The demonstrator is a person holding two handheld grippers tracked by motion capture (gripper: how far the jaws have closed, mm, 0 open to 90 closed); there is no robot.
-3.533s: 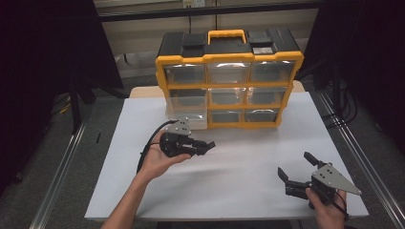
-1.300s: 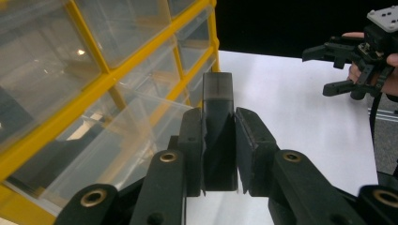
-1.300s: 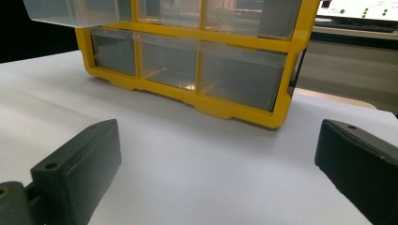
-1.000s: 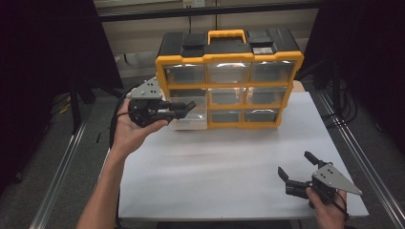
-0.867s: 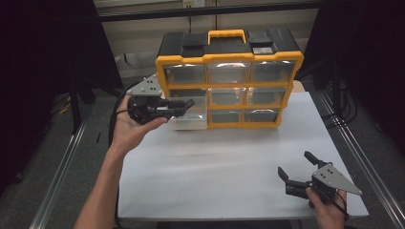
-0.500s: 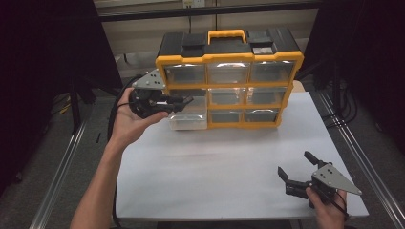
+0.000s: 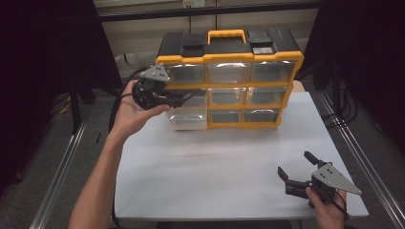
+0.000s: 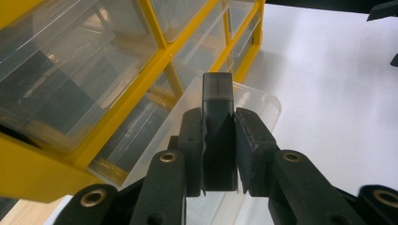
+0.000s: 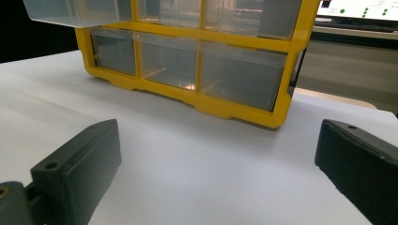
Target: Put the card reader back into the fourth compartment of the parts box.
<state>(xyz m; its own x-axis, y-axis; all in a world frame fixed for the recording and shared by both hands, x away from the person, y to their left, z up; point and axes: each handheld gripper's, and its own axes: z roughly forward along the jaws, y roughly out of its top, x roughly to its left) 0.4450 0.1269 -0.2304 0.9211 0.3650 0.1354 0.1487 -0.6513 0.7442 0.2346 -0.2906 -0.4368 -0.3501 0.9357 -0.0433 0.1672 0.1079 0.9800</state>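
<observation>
- The left gripper [image 8: 218,154] is clamped on a small dark block [image 8: 217,112], one pad pressed to each flat side; the block's long axis runs along the jaws and its free end points toward 12 o'clock in the left gripper view.
- In the high view the left gripper [image 7: 184,98] is held level, jaws aimed toward 3 o'clock at the left column of the organizer [image 7: 229,81], with the left hand [image 7: 129,112] cupped under it, palm up, forearm rising from 7 o'clock.
- The block sits just above the pulled-out clear drawer [image 7: 187,119], the lowest of the left column.
- The right gripper [image 7: 298,167] rests low on the white table [image 7: 215,167] at about 4 o'clock, jaws wide apart with nothing between them, pointing toward 10 o'clock; the right hand [image 7: 325,207] grips it from behind.
- Counted: two grippers, one block, one organizer with nine clear drawers in three rows of three, one of them pulled out.
- The organizer stands at 12 o'clock on the table, yellow frame, black top, yellow handle [image 7: 227,34].
</observation>
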